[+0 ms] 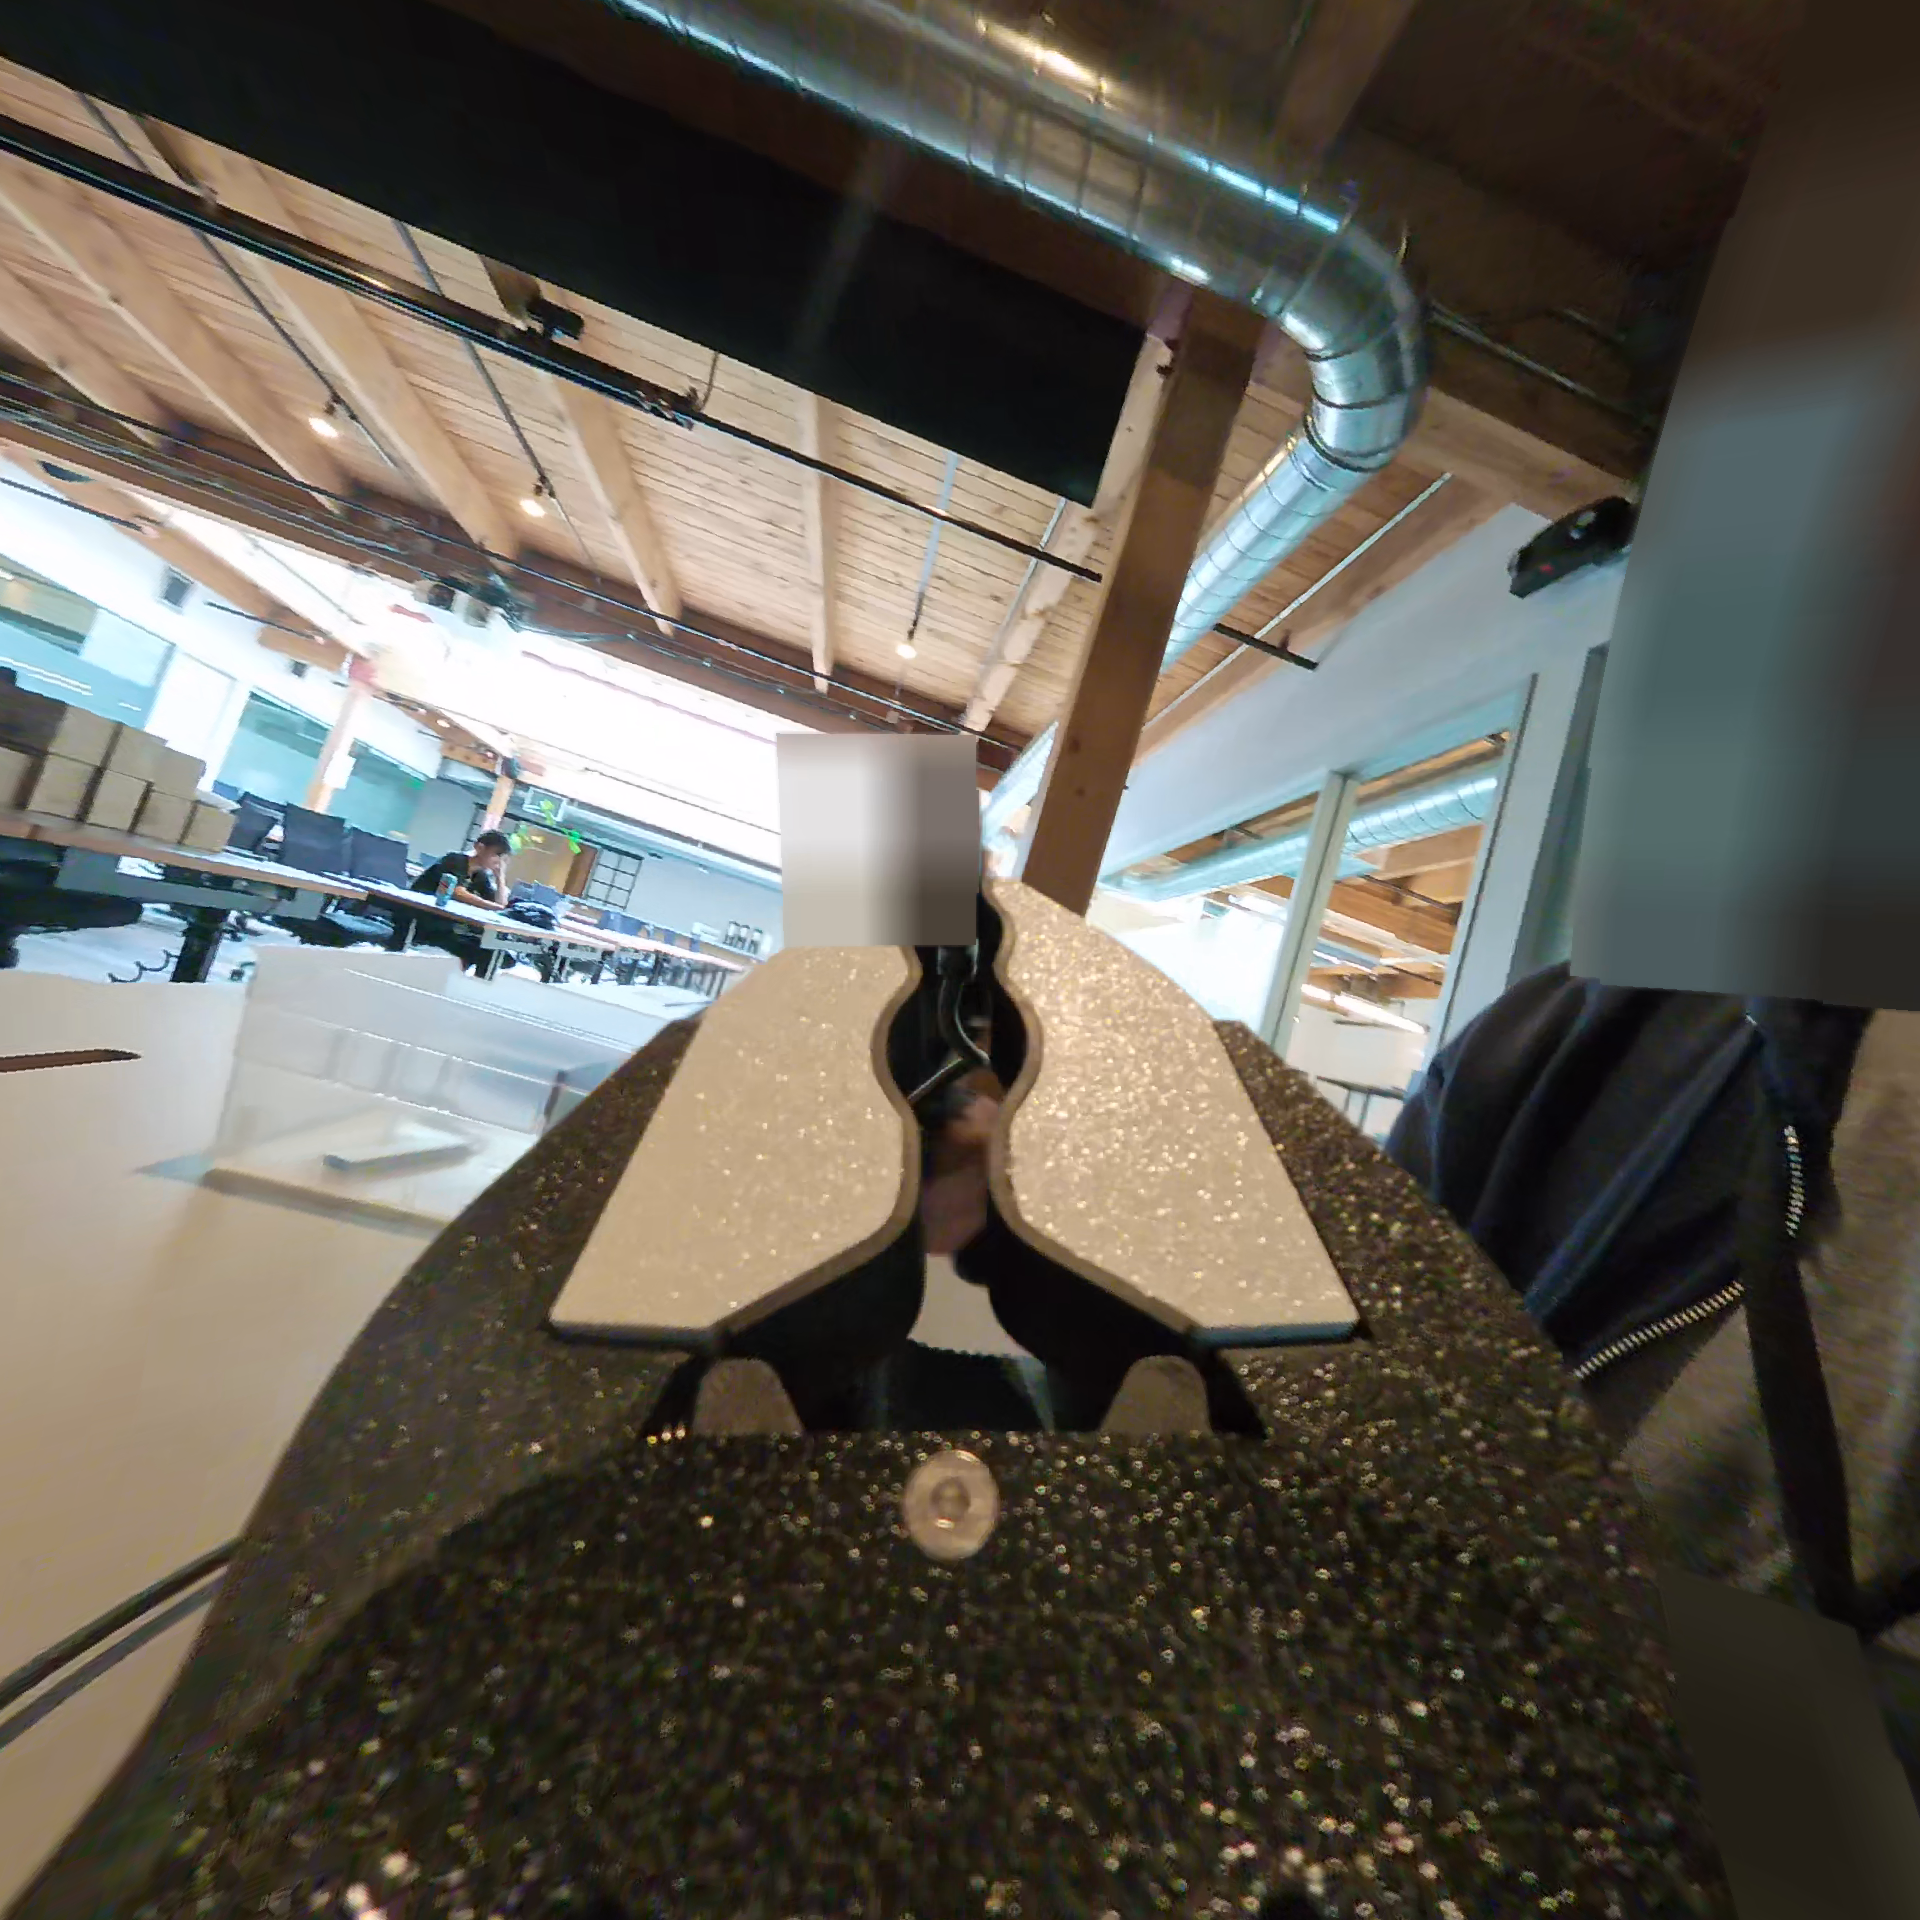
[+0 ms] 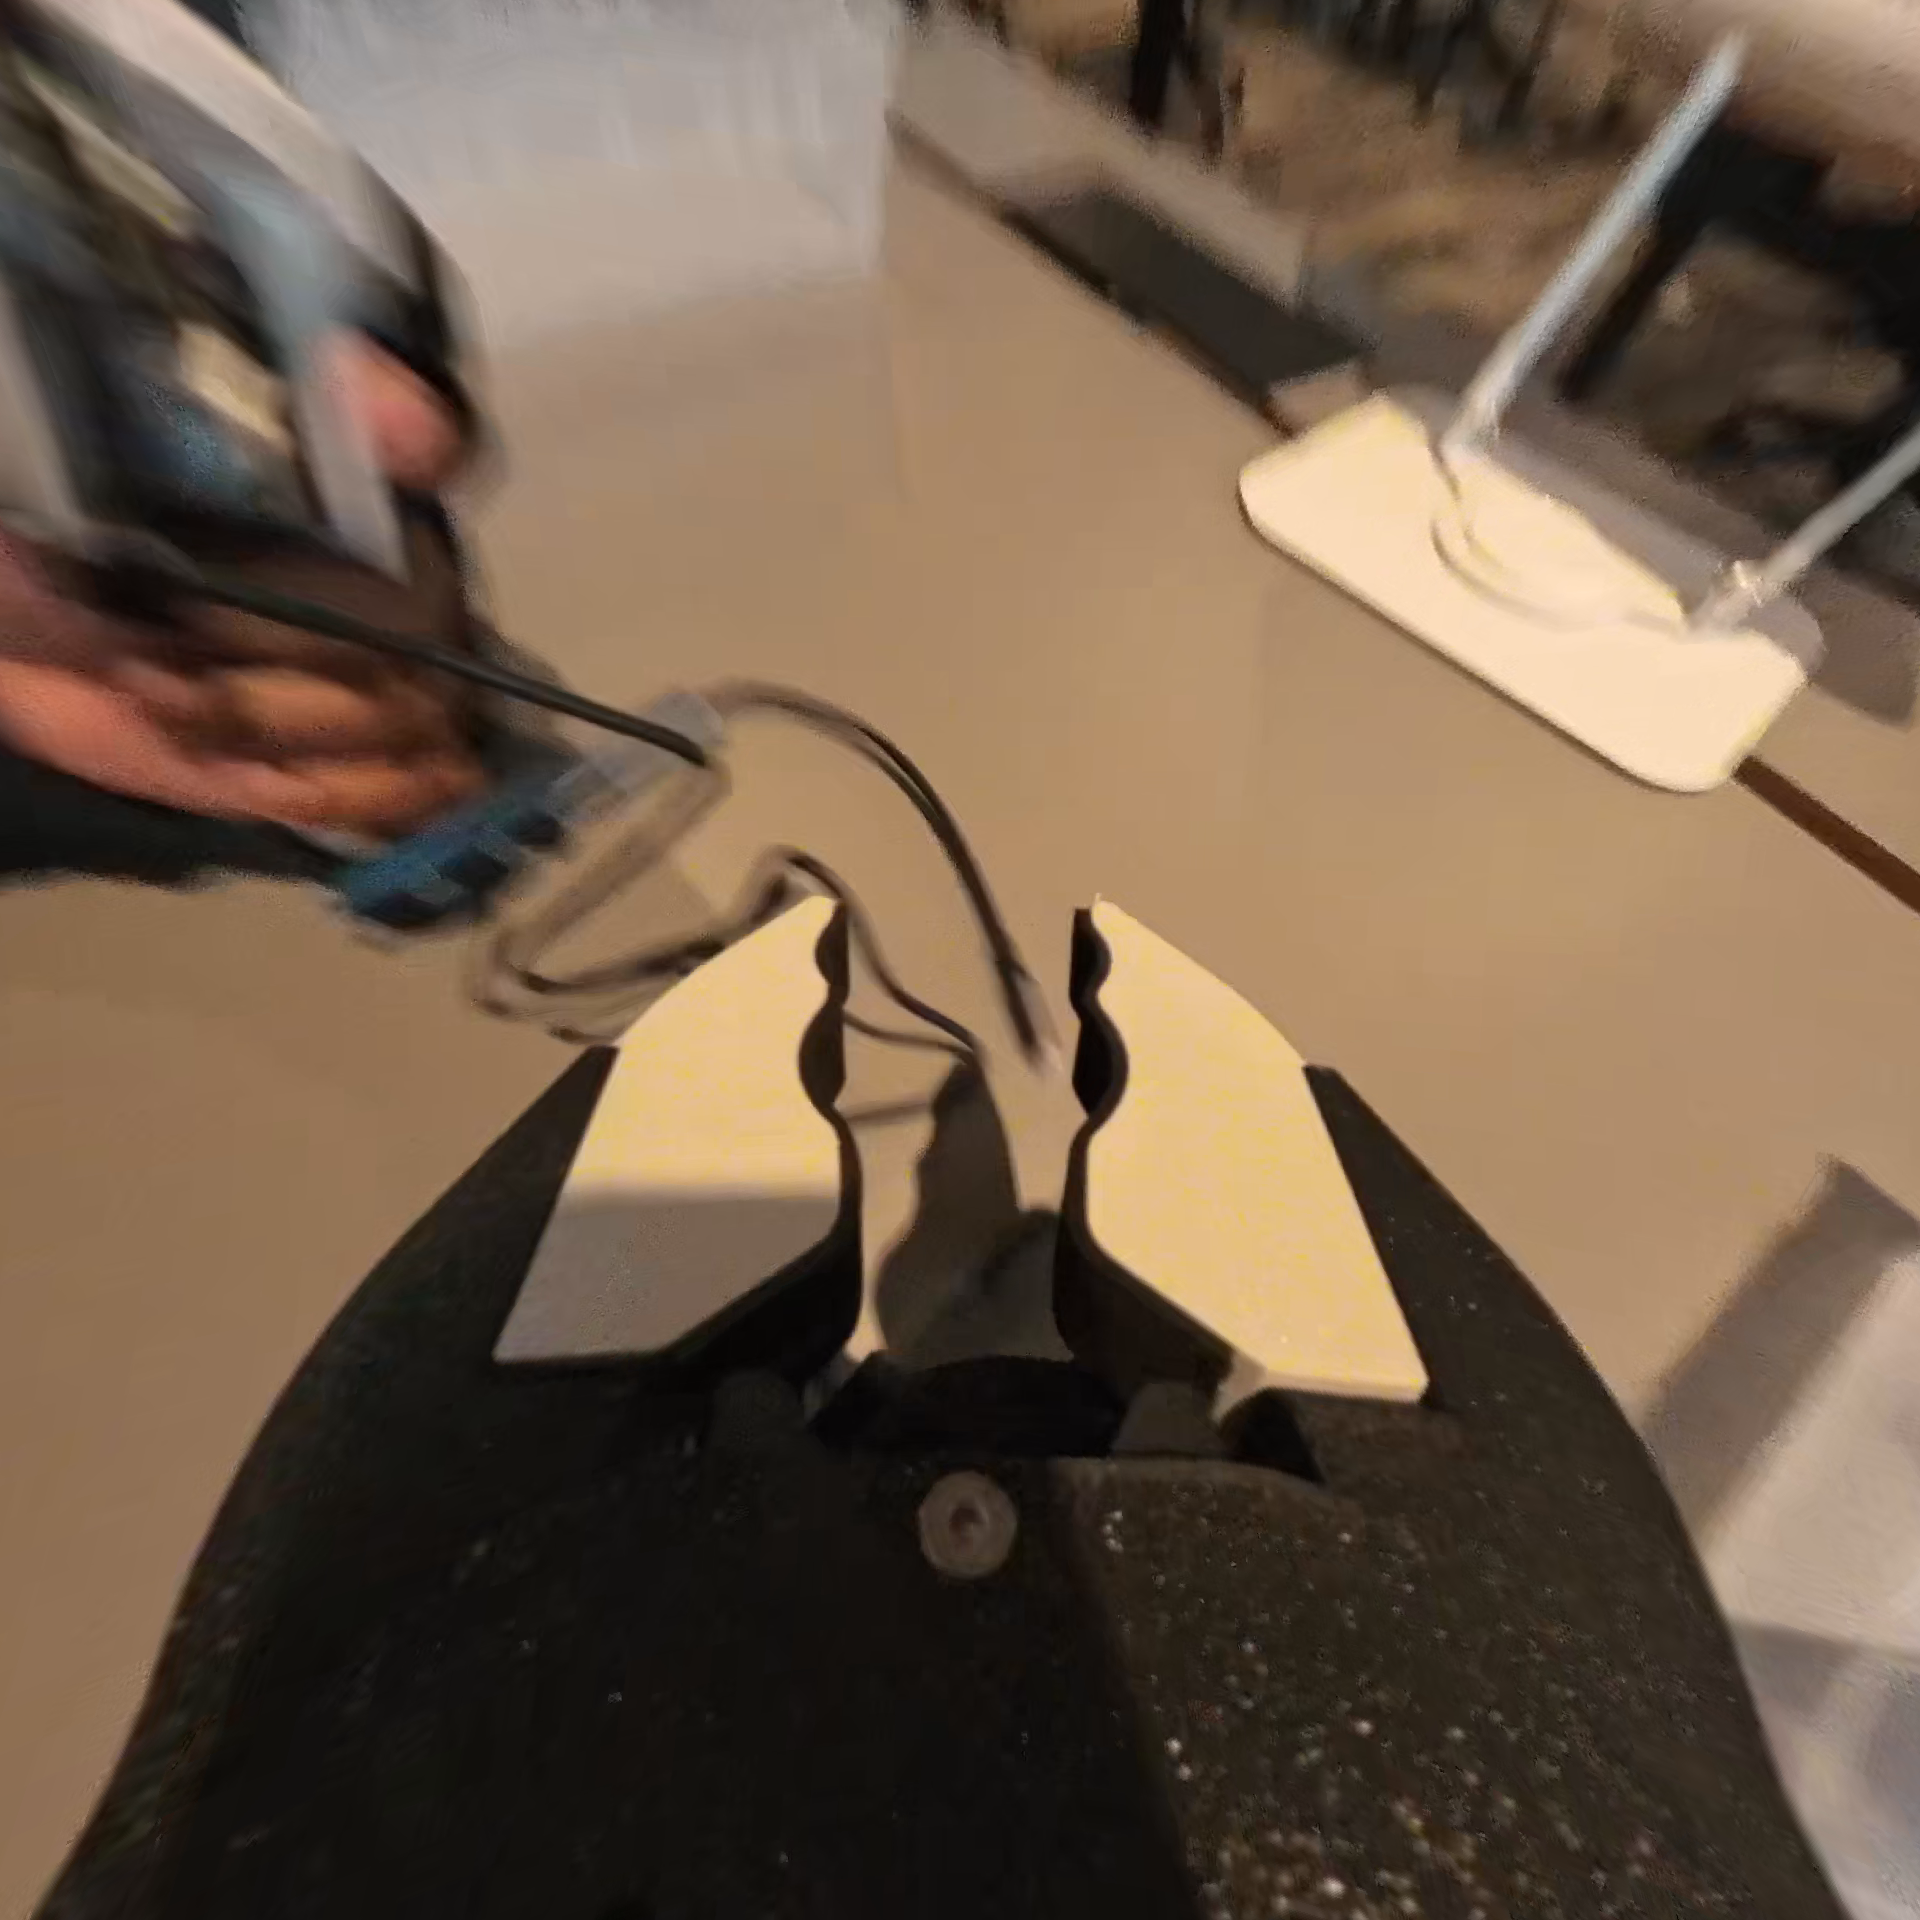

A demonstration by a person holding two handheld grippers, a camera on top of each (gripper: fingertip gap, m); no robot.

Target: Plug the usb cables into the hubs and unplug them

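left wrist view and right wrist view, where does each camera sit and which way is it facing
Left wrist view: rides on the left claw, tilted up toward the wooden ceiling, silver duct and office; a dark jacket shows at right.
Right wrist view: rides on the right claw, looking down at the beige table, black cables and white stand base; a hand holds a blurred device at left.
Shared: the table only; neither clearly shows the other claw.
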